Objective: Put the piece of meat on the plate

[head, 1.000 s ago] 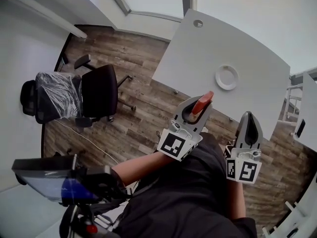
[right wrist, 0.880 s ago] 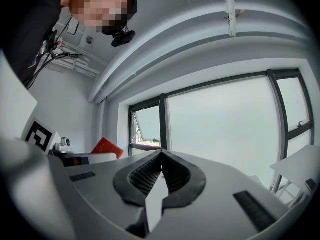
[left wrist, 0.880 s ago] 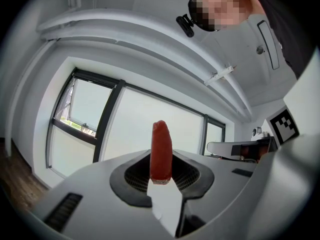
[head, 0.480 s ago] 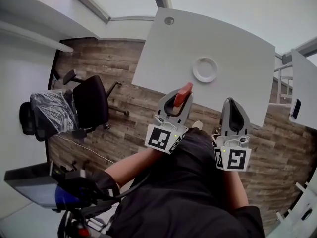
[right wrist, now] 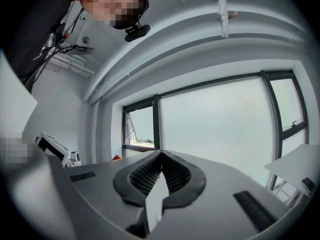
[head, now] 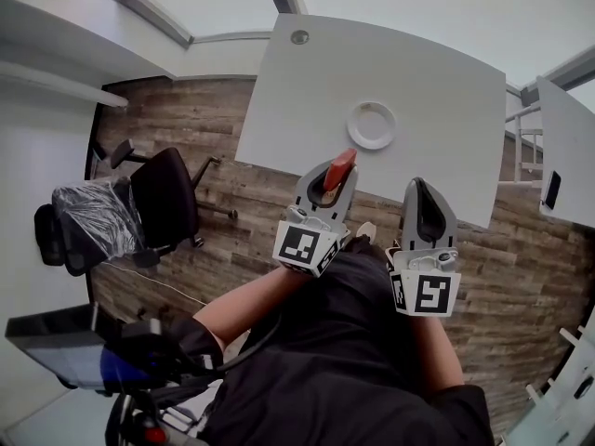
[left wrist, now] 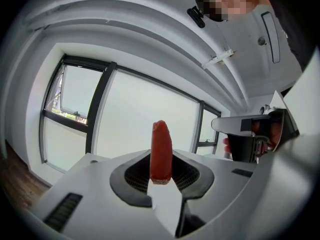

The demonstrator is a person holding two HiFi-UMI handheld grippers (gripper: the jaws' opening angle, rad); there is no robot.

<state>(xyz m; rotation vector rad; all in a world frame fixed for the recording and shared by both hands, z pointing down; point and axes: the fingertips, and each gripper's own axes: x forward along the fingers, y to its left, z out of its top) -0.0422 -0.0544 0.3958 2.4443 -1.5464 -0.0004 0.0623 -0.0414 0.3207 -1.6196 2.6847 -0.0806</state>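
A red piece of meat [head: 339, 168] sticks out from the tips of my left gripper [head: 333, 179], whose jaws are shut on it; the left gripper view shows the meat [left wrist: 161, 151] standing upright between the pads. It hangs over the near edge of the white table [head: 437, 100]. The round white plate [head: 372, 124] lies on that table, a little beyond and right of the meat. My right gripper [head: 420, 193] hovers beside the left one near the table's front edge, jaws shut with nothing in them [right wrist: 159, 171].
A black office chair [head: 167, 198] and a second chair wrapped in plastic [head: 79, 226] stand on the wood floor at the left. Another white table edge [head: 567, 156] runs along the right. A grommet hole [head: 298, 37] sits at the table's far corner. Large windows [left wrist: 130, 119] lie ahead.
Both grippers have come closer to the table; the meat now reaches over its near edge, nearer the plate. The left gripper's hold on the meat is unchanged.
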